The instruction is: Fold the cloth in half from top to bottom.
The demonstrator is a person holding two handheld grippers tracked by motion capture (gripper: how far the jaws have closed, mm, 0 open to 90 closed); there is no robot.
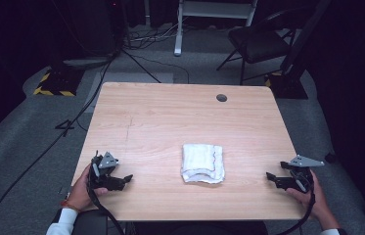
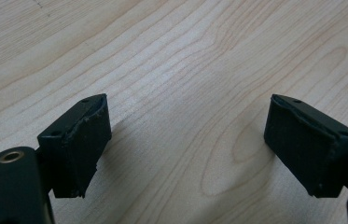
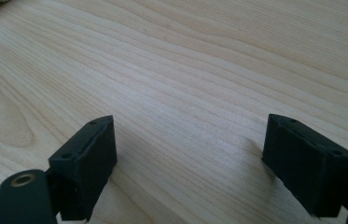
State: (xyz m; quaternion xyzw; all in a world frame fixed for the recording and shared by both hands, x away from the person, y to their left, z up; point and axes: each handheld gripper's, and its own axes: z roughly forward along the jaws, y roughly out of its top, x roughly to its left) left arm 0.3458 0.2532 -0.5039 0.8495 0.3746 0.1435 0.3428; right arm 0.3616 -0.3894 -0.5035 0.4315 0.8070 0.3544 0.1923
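Two grippers, left (image 1: 121, 180) and right (image 1: 273, 178), are resting near the table's (image 1: 170, 107) near corners, jaws apart and empty. We are seeing the folded cloth (image 1: 202, 163) lying between them, toward the near edge. We are advising pinching opposite edges evenly.

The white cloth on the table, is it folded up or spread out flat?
Folded. The white cloth sits as a small thick square, with layered edges showing along its front, on the wooden table.

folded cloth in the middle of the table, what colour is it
White; the folded cloth shows best in the high view, lying on the light wooden table.
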